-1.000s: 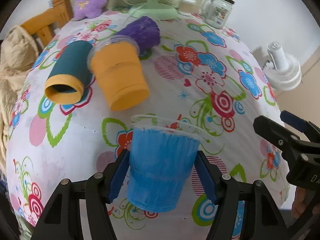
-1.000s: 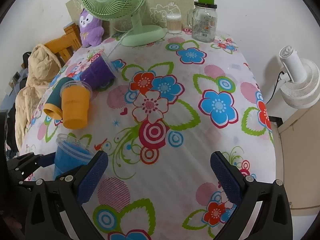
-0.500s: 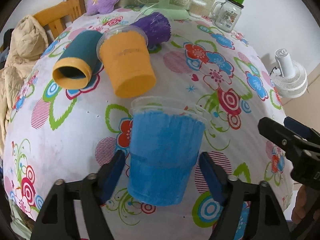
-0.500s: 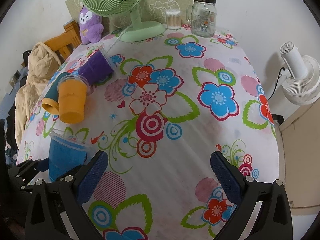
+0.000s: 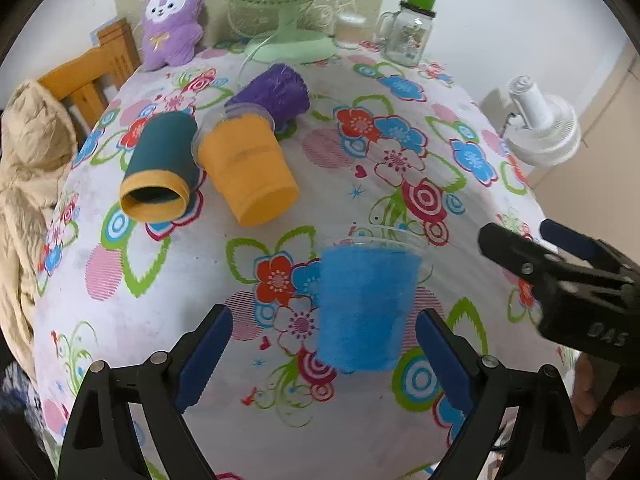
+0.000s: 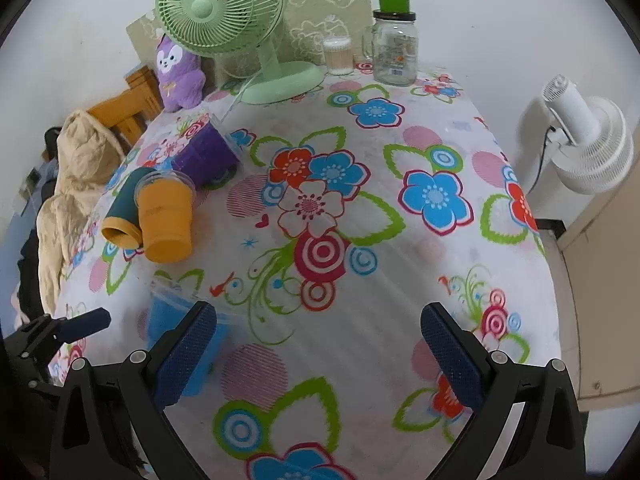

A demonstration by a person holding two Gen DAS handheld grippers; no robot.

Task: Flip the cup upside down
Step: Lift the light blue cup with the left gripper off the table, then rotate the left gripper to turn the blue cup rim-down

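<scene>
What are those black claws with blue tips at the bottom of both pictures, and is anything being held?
They are hand-held tongs, one in each of a person's hands, each with a camera looking along its fingers. One picture is from the left tongs, the other from the right tongs. Both are open and hold nothing. On the flowered table a blue cup stands between the left tongs' fingers with its clear rim away from the camera, untouched. Farther off lie orange, teal and purple cups.
</scene>
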